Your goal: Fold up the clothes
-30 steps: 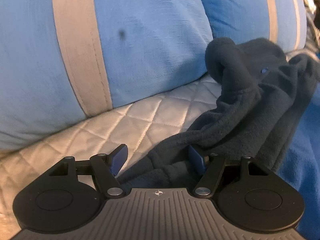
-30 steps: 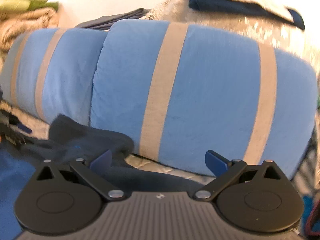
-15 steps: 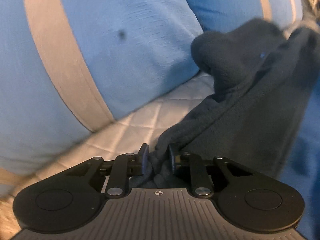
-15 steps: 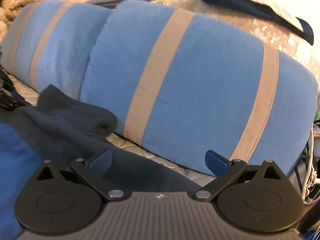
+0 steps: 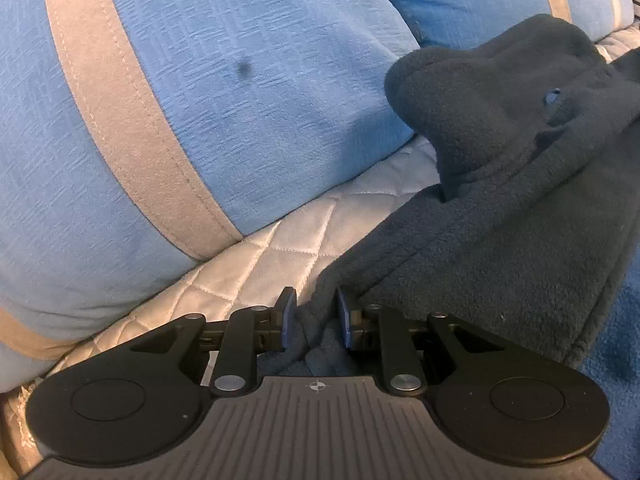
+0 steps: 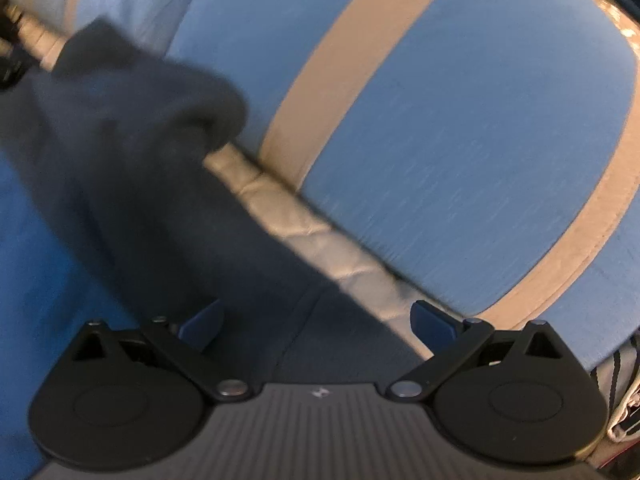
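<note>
A dark grey fleece garment [image 5: 500, 184] lies crumpled on the bed, with a bunched lump at its far end near the pillows. My left gripper [image 5: 315, 317] is shut on a corner of the garment at its near left edge, with fabric pinched between the blue pads. In the right wrist view the same garment [image 6: 152, 184] runs from upper left down under my right gripper [image 6: 316, 320], which is open with its jaws wide apart just above the garment's near edge. That view is blurred by motion.
Two light blue pillows with beige stripes [image 5: 208, 92] [image 6: 460, 132] stand right behind the garment. A white quilted cover [image 5: 280, 252] lies under them. A bright blue blanket [image 5: 616, 320] [image 6: 36, 240] lies beneath the garment. Striped fabric [image 6: 616, 384] shows at the far right.
My left gripper closed on the garment's corner and still holds it, with the fabric drawn tauter. My right gripper, still open, has dropped lower and closer over the garment's other edge.
</note>
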Demonstrator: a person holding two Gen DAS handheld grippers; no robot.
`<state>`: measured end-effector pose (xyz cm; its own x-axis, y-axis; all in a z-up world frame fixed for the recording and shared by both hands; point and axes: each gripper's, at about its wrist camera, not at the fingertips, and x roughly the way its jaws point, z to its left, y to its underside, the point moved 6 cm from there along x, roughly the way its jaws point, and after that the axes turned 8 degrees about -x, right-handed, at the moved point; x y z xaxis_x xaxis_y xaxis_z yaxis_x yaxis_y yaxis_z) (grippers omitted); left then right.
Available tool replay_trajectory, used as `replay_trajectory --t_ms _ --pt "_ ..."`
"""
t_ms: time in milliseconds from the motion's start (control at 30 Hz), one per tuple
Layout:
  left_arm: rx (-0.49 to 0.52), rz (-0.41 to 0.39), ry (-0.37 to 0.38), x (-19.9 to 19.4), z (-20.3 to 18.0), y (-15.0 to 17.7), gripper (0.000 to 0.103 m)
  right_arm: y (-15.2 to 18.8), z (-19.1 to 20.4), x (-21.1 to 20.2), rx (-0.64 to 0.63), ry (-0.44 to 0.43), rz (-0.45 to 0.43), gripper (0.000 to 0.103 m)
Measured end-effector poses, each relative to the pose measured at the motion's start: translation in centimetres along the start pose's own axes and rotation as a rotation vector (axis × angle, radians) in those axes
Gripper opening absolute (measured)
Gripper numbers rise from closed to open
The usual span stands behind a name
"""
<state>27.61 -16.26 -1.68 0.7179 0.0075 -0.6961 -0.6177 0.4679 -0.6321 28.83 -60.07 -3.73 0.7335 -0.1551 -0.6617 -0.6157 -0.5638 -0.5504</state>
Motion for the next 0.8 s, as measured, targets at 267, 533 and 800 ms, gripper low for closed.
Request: replay_trajectory --t_ms 267,533,800 --pt "-0.022 -0.007 -0.002 0.0 0.1 0.1 0.023 -1.8 -2.4 -1.8 -0.026 -0.027 -0.058 0.103" --pt "-0.03 -0.018 0.002 1.1 -0.1 0.3 0.023 -2.6 -2.1 0.9 -0.131 -0.132 -0.005 0.083" --pt "-0.019 -0.017 0.01 1.2 -0.1 0.3 0.023 -2.5 -1.2 2.4 -0.163 -0.26 0.047 0.042"
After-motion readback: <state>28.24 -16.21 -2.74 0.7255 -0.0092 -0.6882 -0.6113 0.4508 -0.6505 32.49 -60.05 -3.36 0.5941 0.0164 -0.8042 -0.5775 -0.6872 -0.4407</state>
